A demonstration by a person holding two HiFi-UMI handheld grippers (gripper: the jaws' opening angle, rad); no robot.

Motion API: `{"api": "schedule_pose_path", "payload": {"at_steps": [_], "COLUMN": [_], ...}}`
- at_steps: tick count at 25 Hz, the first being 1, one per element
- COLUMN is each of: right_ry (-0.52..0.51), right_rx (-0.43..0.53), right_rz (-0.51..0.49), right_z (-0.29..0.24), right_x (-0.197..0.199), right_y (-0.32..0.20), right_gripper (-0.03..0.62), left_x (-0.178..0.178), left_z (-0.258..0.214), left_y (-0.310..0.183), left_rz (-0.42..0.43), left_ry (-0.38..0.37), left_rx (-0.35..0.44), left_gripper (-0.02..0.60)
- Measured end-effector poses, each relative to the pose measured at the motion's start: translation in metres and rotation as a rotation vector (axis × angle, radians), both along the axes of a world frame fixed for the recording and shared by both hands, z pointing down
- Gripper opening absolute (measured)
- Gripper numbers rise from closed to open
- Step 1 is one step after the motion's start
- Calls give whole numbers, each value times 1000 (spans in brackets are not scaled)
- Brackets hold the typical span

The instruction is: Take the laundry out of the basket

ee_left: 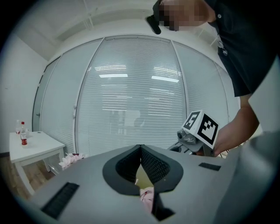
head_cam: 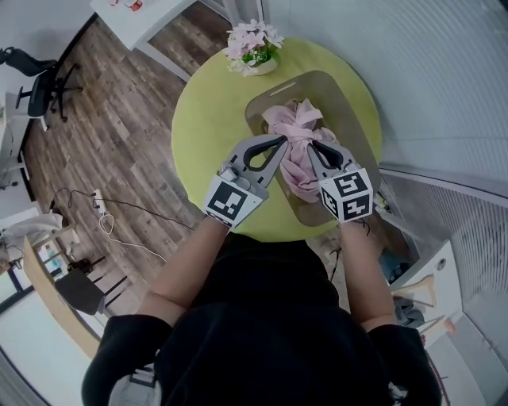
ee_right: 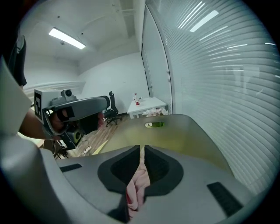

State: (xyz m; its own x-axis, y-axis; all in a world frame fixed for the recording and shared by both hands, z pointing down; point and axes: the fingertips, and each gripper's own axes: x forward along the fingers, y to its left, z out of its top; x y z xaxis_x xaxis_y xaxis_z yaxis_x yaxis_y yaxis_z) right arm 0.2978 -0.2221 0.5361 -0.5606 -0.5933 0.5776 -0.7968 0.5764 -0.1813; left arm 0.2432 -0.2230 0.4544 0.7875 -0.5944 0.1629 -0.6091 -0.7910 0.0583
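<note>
A pale brown basket (head_cam: 337, 95) stands on the round yellow-green table (head_cam: 198, 119), and pink laundry (head_cam: 292, 127) is bunched up inside it. In the head view both grippers meet over that heap. My left gripper (head_cam: 283, 141) has its jaws together at the tips, with a fold of the pink cloth (ee_left: 147, 197) caught lower down between them. My right gripper (head_cam: 312, 145) is shut on the pink cloth (ee_right: 136, 183), which bulges out of the jaws toward the camera. In each gripper view the other gripper shows close beside it: the right one (ee_left: 202, 127) and the left one (ee_right: 70, 109).
A pot of pink flowers (head_cam: 254, 47) stands at the table's far edge. A slatted glass wall (head_cam: 444, 95) runs close on the right. On the wooden floor at left are a cable (head_cam: 103, 214), an office chair (head_cam: 40, 79) and a white table (head_cam: 135, 16).
</note>
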Motion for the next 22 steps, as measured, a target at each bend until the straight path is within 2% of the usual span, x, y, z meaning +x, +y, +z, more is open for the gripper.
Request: {"api": "schedule_pose_path", "payload": {"at_steps": [4, 8, 10, 18, 22], "right_ry": [31, 59, 79, 150, 187], "right_rx": [-56, -115, -147, -285, -353], "right_rz": [6, 8, 0, -46, -58], "right_z": [26, 49, 60, 110, 137], "right_x": [-2, -3, -5, -15, -19], "right_y": [-9, -17, -19, -27, -33], "right_gripper": [28, 58, 91, 292, 348], "left_x": [4, 8, 10, 13, 12], "left_z": [10, 14, 16, 20, 26], "left_y": [-10, -21, -27, -46, -54], "left_rz": [23, 42, 44, 48, 58], "left_ry": [7, 7, 7, -16, -48], "left_rx": [-6, -6, 0, 16, 20], "left_gripper": [11, 11, 11, 11, 11]}}
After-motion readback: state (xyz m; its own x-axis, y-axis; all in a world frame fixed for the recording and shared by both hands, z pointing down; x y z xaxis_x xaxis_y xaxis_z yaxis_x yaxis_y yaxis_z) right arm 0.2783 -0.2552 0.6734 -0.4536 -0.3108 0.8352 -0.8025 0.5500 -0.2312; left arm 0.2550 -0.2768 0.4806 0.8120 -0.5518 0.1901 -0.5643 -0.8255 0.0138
